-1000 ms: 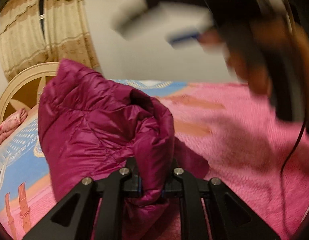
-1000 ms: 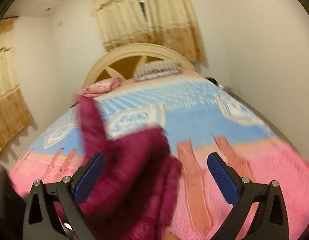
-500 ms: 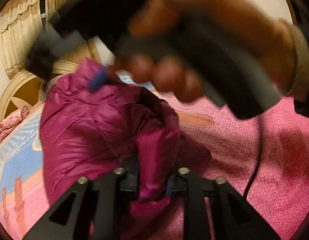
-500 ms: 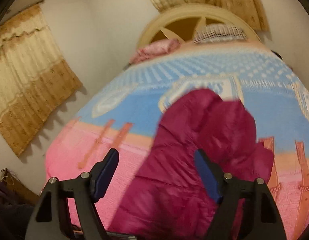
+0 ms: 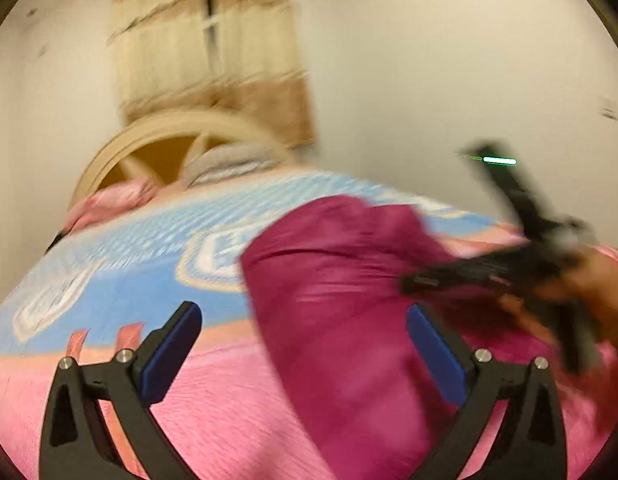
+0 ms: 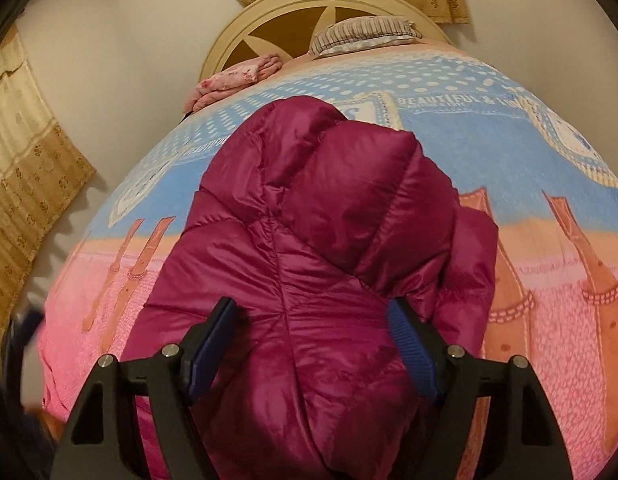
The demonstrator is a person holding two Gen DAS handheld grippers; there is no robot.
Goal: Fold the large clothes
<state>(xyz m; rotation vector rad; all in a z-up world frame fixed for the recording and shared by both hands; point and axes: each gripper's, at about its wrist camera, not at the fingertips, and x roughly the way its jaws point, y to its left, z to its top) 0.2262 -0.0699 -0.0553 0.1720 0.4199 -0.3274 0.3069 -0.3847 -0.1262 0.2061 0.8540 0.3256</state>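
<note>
A puffy magenta jacket (image 6: 309,220) lies bunched on the pink and blue blanket (image 6: 549,320) of a bed. My right gripper (image 6: 311,308) points down at the jacket's near part, which fills the gap between its blue pads; the pads press into the padding on both sides. The left wrist view is blurred. My left gripper (image 5: 301,316) hangs over the blanket (image 5: 229,400) with its jaws opening wide. The jacket's (image 5: 349,300) edge lies loosely between them toward the right finger, and no pad presses on it. At the right a hand (image 5: 589,280) holds the right gripper against the jacket.
A cream arched headboard (image 6: 325,4) stands at the bed's far end, with a striped pillow (image 6: 365,34) and a folded pink cloth (image 6: 237,80) before it. Tan curtains (image 6: 25,160) hang on the left wall. The blanket lies flat around the jacket.
My left gripper has let go of the jacket fold, opened wide and drawn back and up. My right gripper has come down onto the jacket and closed partway around it.
</note>
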